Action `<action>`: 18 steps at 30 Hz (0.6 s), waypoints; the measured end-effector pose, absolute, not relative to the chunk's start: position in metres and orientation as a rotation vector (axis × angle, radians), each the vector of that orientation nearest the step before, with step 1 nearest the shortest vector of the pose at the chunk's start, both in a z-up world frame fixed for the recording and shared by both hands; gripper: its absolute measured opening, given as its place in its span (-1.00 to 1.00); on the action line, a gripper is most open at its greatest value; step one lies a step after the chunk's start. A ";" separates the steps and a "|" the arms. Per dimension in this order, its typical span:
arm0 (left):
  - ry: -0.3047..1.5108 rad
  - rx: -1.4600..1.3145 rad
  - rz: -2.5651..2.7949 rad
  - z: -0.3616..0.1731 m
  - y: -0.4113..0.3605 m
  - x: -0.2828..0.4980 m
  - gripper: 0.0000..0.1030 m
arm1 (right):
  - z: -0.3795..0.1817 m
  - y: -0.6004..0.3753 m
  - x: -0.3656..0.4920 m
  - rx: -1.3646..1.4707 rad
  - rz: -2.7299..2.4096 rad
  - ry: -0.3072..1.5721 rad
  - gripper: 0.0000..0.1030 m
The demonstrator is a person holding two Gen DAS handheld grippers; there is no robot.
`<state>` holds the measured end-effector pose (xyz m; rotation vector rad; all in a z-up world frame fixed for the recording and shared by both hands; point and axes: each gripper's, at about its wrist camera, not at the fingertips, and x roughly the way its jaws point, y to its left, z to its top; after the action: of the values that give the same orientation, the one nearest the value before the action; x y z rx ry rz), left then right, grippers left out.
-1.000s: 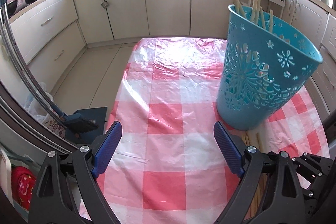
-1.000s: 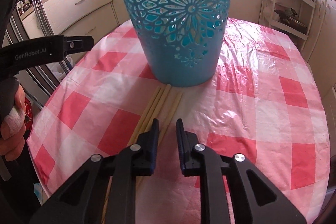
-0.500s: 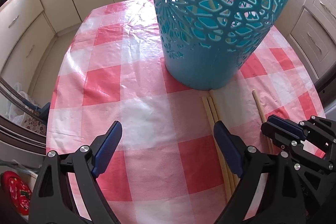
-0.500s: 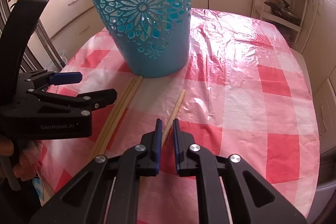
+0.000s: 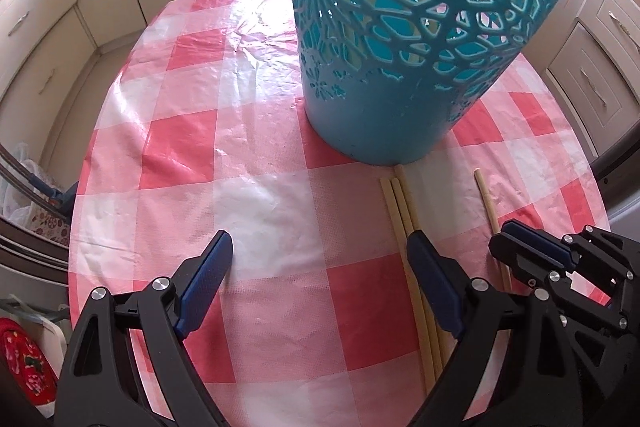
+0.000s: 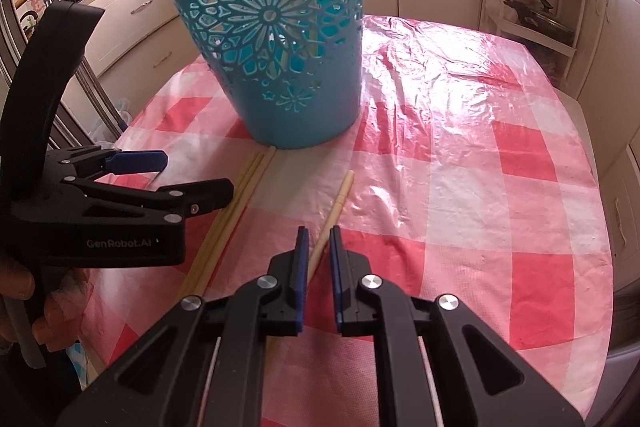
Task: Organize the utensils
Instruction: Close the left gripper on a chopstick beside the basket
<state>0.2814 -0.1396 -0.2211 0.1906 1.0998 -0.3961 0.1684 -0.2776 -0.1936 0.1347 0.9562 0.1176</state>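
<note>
We've got the left gripper (image 5: 320,259) spread wide w/ nothing between its fingers, hovering over the checked table (image 5: 256,155); its right-side finger sits over a bundle of three chopsticks (image 5: 400,203) lying just in front of the teal basket (image 5: 400,47). Right gripper (image 6: 318,255) is pinched narrow around a single chopstick (image 6: 340,199), which lies apart from the bundle, its far end pointing toward the basket, near but not touching

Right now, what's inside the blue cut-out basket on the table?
Through the holes of the basket, pale sticks show, likely chopsticks leaning inside. How many, and what lies at the bottom, its solid lower wall hides.
</note>
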 end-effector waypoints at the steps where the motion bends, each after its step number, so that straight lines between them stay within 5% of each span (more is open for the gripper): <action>1: 1.100 0.193 -0.399 -0.221 -0.140 0.280 0.65 | -0.194 -0.278 0.169 0.136 0.118 0.955 -0.78; 8: 1.098 0.243 -0.381 -0.220 -0.144 0.272 0.65 | -0.194 -0.280 0.170 0.150 0.117 0.949 -0.75; 11: 1.094 0.249 -0.378 -0.220 -0.144 0.272 0.65 | -0.194 -0.279 0.172 0.161 0.119 0.941 -0.57; 18: 1.043 0.273 -0.433 -0.216 -0.150 0.270 -0.05 | -0.194 -0.268 0.175 0.081 0.101 0.937 -0.56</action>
<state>0.2702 -0.1498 -0.2159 0.2730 1.0425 -0.4325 0.1749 -0.2684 -0.1941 0.0807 0.9366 0.1009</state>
